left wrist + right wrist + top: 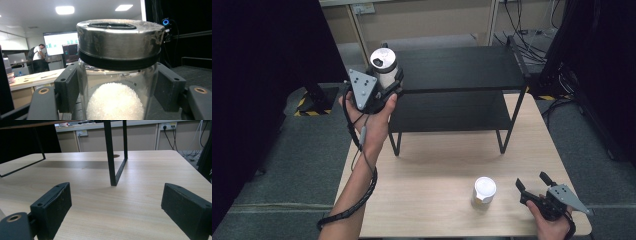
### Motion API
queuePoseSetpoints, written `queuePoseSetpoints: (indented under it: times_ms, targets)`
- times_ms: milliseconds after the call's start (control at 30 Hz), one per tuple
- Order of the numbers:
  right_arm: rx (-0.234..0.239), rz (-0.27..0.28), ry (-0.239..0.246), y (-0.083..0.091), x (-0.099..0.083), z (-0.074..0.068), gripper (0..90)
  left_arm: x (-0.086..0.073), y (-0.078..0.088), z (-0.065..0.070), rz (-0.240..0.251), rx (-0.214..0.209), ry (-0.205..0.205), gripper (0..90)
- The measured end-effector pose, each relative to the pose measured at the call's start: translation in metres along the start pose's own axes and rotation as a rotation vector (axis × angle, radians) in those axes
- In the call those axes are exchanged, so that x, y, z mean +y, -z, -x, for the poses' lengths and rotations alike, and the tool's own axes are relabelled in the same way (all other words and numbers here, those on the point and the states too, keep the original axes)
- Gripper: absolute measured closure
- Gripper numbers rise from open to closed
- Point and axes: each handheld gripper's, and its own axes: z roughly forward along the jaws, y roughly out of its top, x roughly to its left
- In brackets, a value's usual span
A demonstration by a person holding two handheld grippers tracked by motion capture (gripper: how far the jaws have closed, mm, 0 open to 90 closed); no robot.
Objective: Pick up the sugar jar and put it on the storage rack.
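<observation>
Seen from above, a person's two forearms reach in over a light wooden desk [437,165]. The left gripper [388,82], black with a grey three-cornered plate on top, is raised at the left end of a black two-tier metal shelf [462,70] that stands at the far half of the desk. Its jaws are clamped on either side of a clear glass jar with a silver metal lid [383,66]. The jar is held upright, off the desk, at about the level of the shelf's top board and just at its left edge; whether it touches the board cannot be told.

In the left gripper view the jar [117,75] stands close up between the two black pads [68,87], which press against its glass sides. White granules fill the lower part of the jar. A black ring runs under the lid.

A second jar with a white lid [484,192] stands upright on the near part of the desk, in front of the shelf and well apart from the first.

The right gripper [534,184] rests low at the near right corner of the desk, just right of the white-lidded jar, jaws spread wide with nothing between them. In the right gripper view the pads [53,205] stand far apart over bare wood, with a black shelf leg [111,157] ahead.
</observation>
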Motion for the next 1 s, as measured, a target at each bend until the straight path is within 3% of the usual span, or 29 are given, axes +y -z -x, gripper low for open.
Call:
queuePoseSetpoints:
  times_ms: [400,1000]
  targets:
    - [0.002,0.000,0.000,0.000,0.000,0.000,9.8,0.001,-0.018,-0.002,-0.042,0.008,0.009,29.8]
    - [0.004,-0.001,-0.001,0.000,0.000,0.001,9.9,-0.003,-0.027,-0.005,-0.075,0.009,0.034,29.7]
